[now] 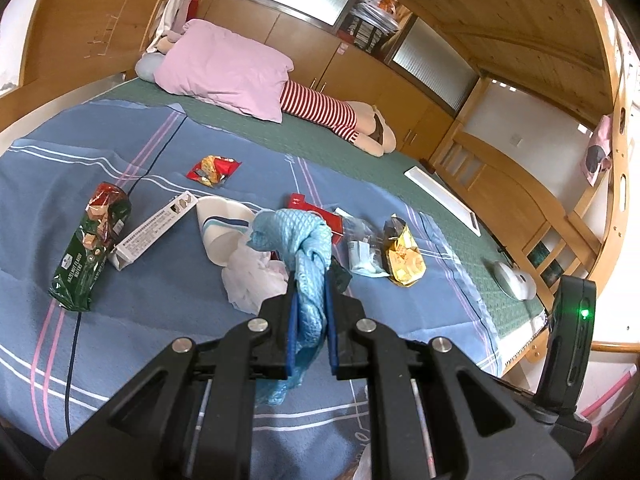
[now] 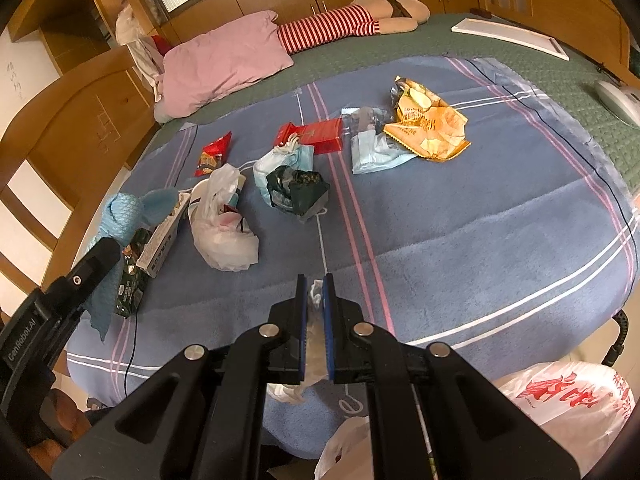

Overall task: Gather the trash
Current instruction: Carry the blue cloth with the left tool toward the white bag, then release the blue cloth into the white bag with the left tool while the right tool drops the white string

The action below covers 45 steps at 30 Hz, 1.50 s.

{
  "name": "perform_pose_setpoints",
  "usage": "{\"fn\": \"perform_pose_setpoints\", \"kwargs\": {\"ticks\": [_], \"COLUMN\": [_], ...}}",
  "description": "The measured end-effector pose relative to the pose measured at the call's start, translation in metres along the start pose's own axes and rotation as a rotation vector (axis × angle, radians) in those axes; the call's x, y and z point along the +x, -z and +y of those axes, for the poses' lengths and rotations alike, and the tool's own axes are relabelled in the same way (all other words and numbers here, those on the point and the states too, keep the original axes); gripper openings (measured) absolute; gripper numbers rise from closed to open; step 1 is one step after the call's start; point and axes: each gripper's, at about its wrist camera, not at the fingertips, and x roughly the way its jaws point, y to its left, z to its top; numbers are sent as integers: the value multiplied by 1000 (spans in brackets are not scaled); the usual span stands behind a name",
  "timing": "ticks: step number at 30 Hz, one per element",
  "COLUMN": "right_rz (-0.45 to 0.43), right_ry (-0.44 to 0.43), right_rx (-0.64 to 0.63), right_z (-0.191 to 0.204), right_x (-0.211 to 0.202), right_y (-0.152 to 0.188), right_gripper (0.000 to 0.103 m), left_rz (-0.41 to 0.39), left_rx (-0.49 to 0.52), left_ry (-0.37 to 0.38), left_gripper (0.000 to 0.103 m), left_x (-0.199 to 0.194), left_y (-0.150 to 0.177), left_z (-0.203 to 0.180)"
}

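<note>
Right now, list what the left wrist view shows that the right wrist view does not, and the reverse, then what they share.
Only the left wrist view: the left gripper shut on a blue cloth between its fingers, and the green wafer bag in full.

Only the right wrist view: the right gripper shut on thin white plastic, and a white bag with red print below the bed's edge.

Both: the yellow wrapper, red box, pink pillow and blue blanket.
</note>
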Motion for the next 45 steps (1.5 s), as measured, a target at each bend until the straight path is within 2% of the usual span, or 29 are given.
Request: {"fn": "perform_pose_setpoints", "kwargs": {"ticks": [6,8,14,18,21,23,24,25,27,30,34,36,39,40,42,43,44,45], "right_rz": [-12,-10,-64,-12,120,191,200,175,100,-9,-57,-65,-81,-86,-90,-90,-88,-87], "right_ry": [-6,-44,-74,-81,-39,4,38,68,78,76,81,82,118,130,131,130,126,124], "right_rx": [9,18,-77,-120,-206,-259,-278,-277,-231,-95,44,126,166,169,170,171,171,171], "right_z": [-3,-3,-7,-28,-44,-48,-51,-55,-65,-82,-103,-116,-122,-123,-125,-124,-123,-123], "right_x": [-7,-15,-74,-106,-113,-109,-109,-112,-122,-138,-140,-140,-141,-142,-144,-144,-143,-143], "right_y": [-4,-6,-12,1,26,43,50,53,49,28,16,16,14,13,14,14,14,15], "right_gripper": [8,8,8,8,8,18,35,54,64,67,69,69,69,69,69,69,69,69], "left_rz": [10,18,75,122,168,204,227,242,279,334,450,539,690,716,752,756,752,744], "left_rx": [-4,-16,-75,-79,-16,42,65,75,109,181,284,346,439,476,515,508,489,460], "left_ry": [19,43,207,332,388,410,426,440,487,592,720,787,844,832,769,749,723,717], "left_gripper": [13,13,13,13,13,13,13,13,13,13,13,13,13,17,45,66,74,76], "left_x": [2,3,8,9,11,12,12,12,12,5,-1,-1,1,2,8,11,15,17], "left_y": [1,0,0,6,15,25,31,35,48,69,97,114,140,148,158,158,155,152], "left_z": [0,3,8,2,-14,-29,-36,-41,-54,-76,-105,-121,-141,-146,-152,-151,-148,-145]}}
